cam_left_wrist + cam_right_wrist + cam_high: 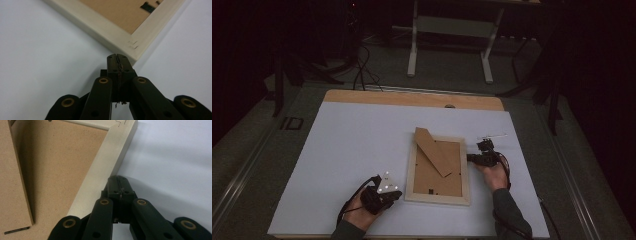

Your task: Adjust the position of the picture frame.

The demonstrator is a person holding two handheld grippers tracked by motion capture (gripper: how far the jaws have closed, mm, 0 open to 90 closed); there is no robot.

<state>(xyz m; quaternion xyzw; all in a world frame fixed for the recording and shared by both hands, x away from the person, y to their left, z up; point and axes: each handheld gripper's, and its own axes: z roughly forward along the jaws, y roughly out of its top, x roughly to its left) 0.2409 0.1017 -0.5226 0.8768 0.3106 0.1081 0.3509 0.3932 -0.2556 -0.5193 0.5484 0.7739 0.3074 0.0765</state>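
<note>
A pale wooden picture frame [410, 172] lies face down on the white table, its brown backing board [432, 172] up and a brown stand flap [434, 151] slanting across it. My left gripper [396, 195] is shut with nothing in it, its tip at the frame's near left corner [133, 51]. The left gripper view has the closed jaws [117, 58] right at that corner. My right gripper [470, 158] is shut and bare, its tip against the frame's right rail [110, 162]. In the right gripper view the closed tip [118, 181] meets the rail's outer edge.
The white tabletop [352, 150] has a wooden strip [412, 99] along its far edge. A small thin white object [492, 135] lies beyond the right gripper. Behind the table stand a pale metal stand [452, 40] and loose cables [362, 70] on the dark floor.
</note>
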